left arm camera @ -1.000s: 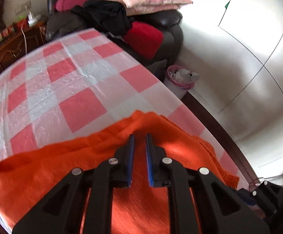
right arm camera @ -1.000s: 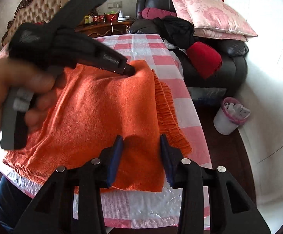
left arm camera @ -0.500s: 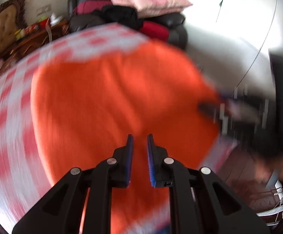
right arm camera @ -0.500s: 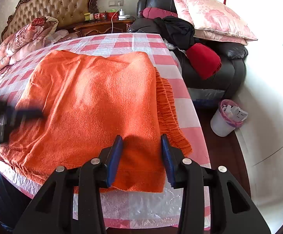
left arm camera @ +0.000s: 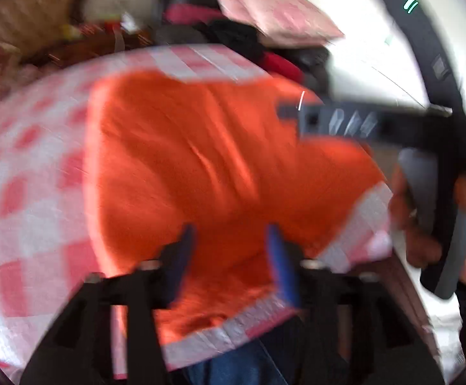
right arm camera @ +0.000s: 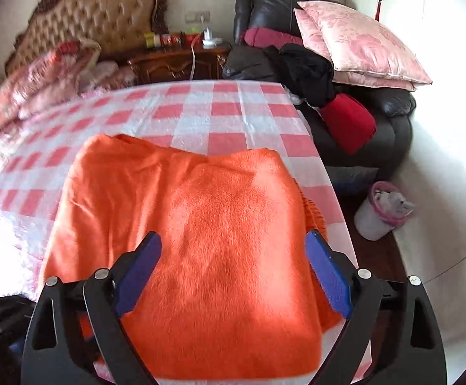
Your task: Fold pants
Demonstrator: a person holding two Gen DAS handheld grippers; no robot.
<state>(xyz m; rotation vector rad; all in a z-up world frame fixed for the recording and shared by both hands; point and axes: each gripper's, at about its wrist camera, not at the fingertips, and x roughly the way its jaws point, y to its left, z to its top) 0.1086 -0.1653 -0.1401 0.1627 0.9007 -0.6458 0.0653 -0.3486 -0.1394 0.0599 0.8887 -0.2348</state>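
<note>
Orange fleece pants [right arm camera: 200,240] are lying in a broad folded slab on the near end of a bench [right arm camera: 200,112] draped in a pink-and-white checked plastic cloth, their ribbed edge [right arm camera: 313,215] poking out along the right side. The right hand-held gripper [right arm camera: 233,272] is hovering over the slab with its blue pads spread wide, gripping nothing. The left hand-held gripper [left arm camera: 229,256], caught in heavy motion blur, is likewise showing its jaws parted and empty above the near corner of the fabric [left arm camera: 216,176].

The cloth appears thick, soft and light, likely to sag and drag rather than hold a crease, and the glossy cover beneath may be letting it slide. The surest holds seem to be the two near corners, pinched through all layers, so the stack is lifting as one.
</note>
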